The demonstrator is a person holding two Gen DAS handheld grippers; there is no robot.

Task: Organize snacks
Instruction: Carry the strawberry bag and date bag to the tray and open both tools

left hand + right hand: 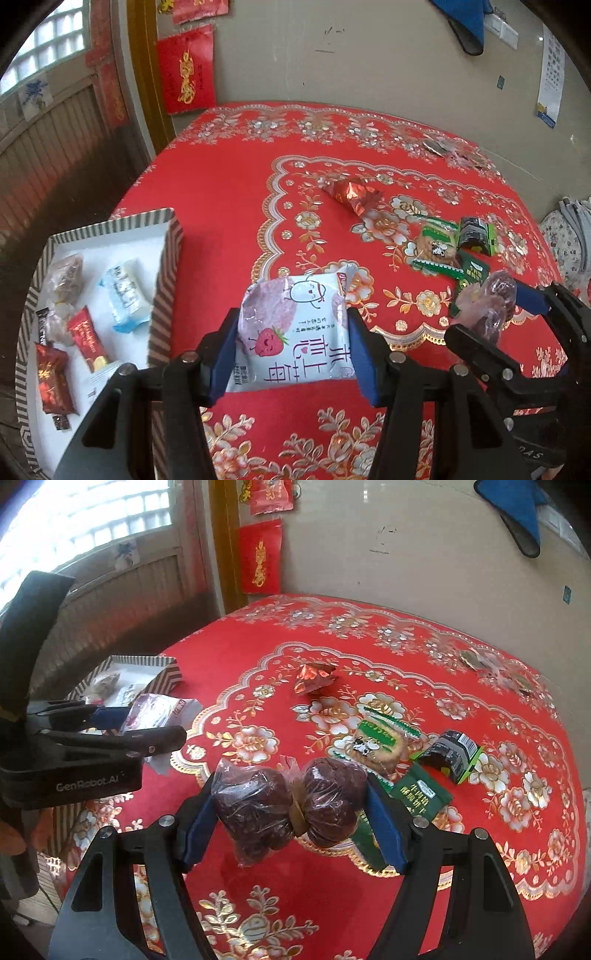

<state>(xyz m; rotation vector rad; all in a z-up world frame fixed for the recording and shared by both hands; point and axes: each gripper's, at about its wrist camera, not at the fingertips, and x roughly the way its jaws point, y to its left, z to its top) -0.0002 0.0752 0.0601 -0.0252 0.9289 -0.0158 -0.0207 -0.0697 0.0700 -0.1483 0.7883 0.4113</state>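
My left gripper (291, 343) is shut on a white and pink strawberry snack packet (295, 332), held above the red tablecloth, just right of the striped tray (168, 266). The tray holds several wrapped snacks, among them a blue and white one (127, 295) and red ones (86, 339). My right gripper (291, 812) is shut on a clear bag of two dark brown sweets (288, 805), held above the table. It also shows in the left wrist view (495, 306). Loose on the cloth lie a red foil snack (352, 194), a green biscuit packet (376, 746) and dark green packets (454, 757).
The round table with the red flowered cloth (229, 184) stands against a beige wall. The tray sits at the table's left edge. Small wrappers (454, 149) lie at the far right rim. A window and a door frame stand to the left.
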